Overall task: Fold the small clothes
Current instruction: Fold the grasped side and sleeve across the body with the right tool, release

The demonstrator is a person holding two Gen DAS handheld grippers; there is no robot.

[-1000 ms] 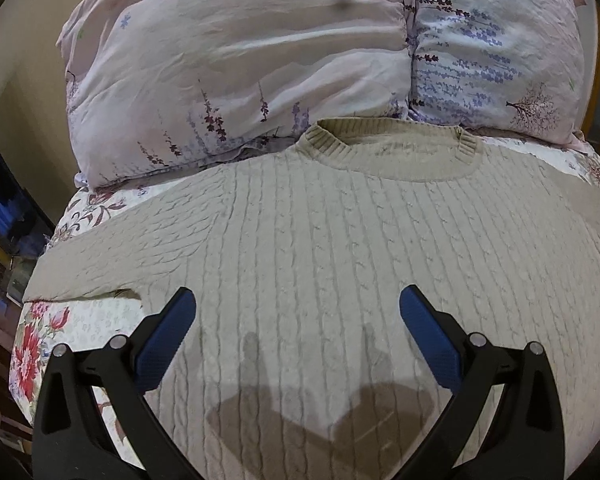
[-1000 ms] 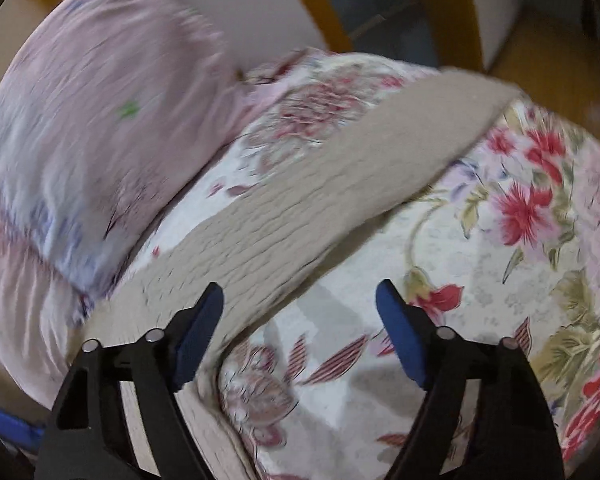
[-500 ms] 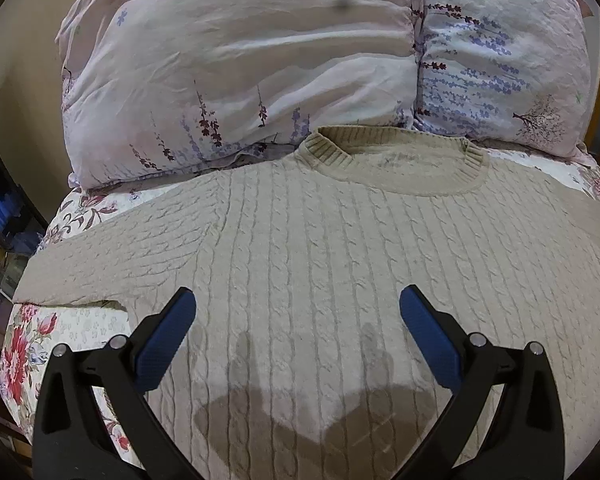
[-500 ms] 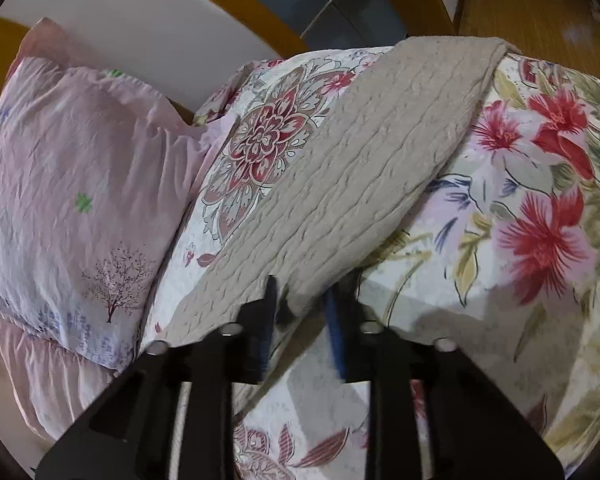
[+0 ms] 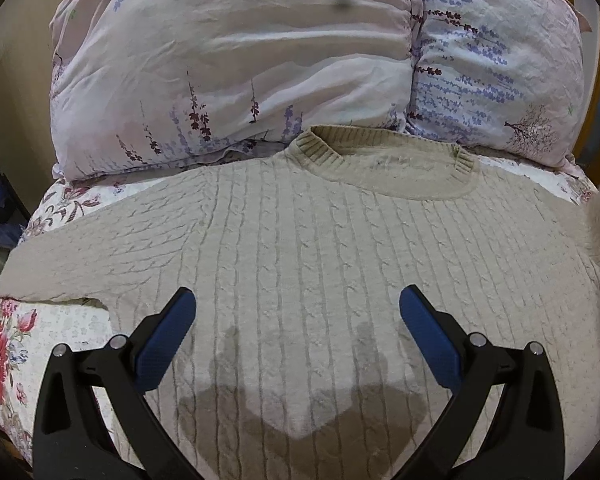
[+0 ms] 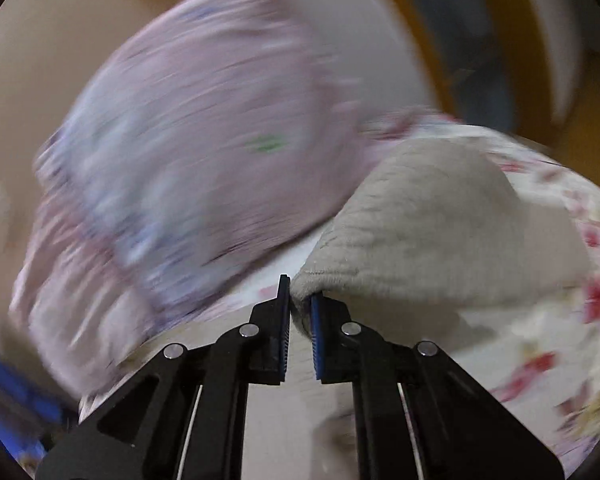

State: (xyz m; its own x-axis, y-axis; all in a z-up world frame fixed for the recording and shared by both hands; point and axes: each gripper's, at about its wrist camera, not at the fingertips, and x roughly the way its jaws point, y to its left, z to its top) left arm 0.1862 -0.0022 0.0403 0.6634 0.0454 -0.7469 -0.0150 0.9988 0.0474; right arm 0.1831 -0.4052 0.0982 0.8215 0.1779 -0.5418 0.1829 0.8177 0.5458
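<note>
- My left gripper [image 5: 298, 328] hangs over the sweater's [image 5: 300, 264] lower chest with its jaws wide apart and nothing between them. Nothing pins the body, so I judge a hard pull from the other side could drag the whole garment across the bedspread [image 5: 40, 328].
- The sweater lies face up on the bed, collar [image 5: 384, 164] touching the pillows [image 5: 236, 80], left sleeve [image 5: 80, 256] stretched out flat to the edge.
- It is a beige cable knit, thick and soft-looking, smooth over the chest with no big wrinkles.
- My right gripper [image 6: 300, 312] is clamped on the right sleeve [image 6: 420, 232], a bunched edge pinched between the pads.
- The bite looks shallow; I think the knit could slip out mid-fold.
- The right view is blurred, so I cannot tell how much cloth is caught.
- If the sleeve lands twisted, the fold would come out lumpy.
</note>
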